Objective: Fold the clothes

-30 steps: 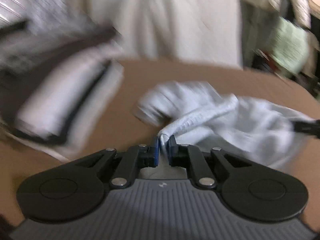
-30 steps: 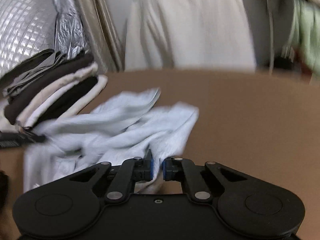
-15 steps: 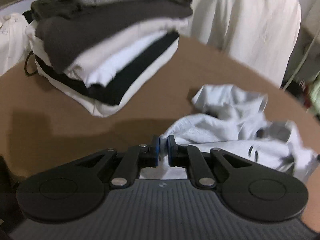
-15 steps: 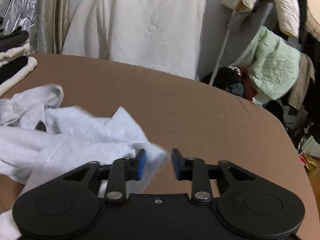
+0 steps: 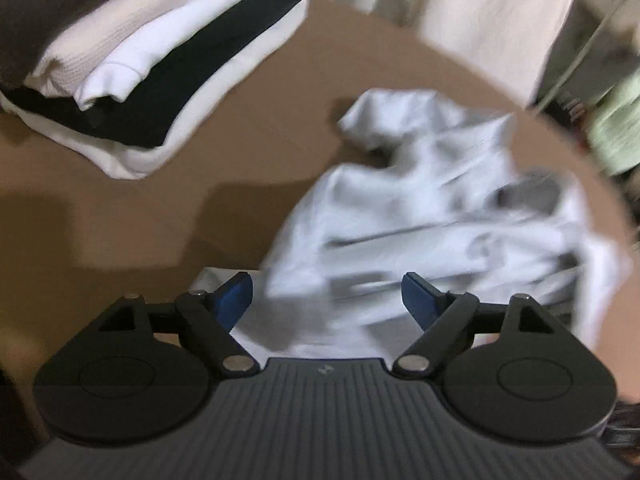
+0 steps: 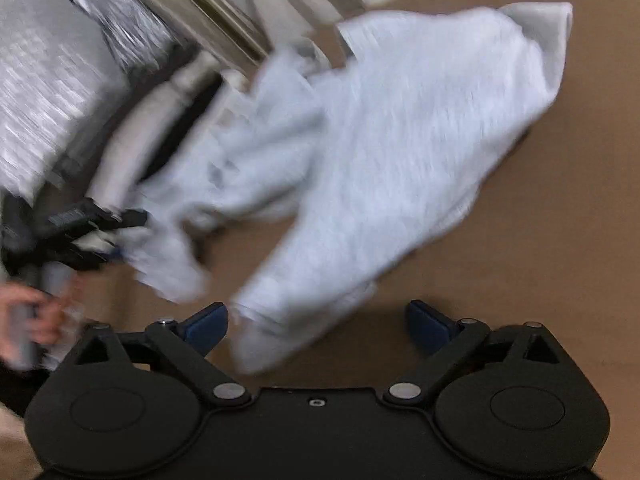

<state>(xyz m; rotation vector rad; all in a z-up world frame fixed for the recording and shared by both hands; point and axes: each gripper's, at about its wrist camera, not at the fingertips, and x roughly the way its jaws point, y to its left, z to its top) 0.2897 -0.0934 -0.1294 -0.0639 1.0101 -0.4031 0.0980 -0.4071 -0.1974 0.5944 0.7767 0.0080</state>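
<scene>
A crumpled light grey garment (image 5: 440,220) lies on the brown table (image 5: 120,200); it also shows in the right wrist view (image 6: 380,152), blurred. My left gripper (image 5: 327,298) is open, its blue pads wide apart, with a fold of the garment lying between them. My right gripper (image 6: 318,326) is open too, with a sleeve end of the garment just in front of its left pad. The left gripper shows at the left edge of the right wrist view (image 6: 96,220), held by a hand.
A stack of folded clothes (image 5: 152,60), white, black and cream, sits at the table's far left; it also shows in the right wrist view (image 6: 160,128). Hanging pale fabric (image 5: 460,8) and a silver quilted sheet (image 6: 48,80) stand behind the table.
Both grippers have opened and let go of the grey garment, which has dropped onto the table. The right gripper has swung left toward the stack.
</scene>
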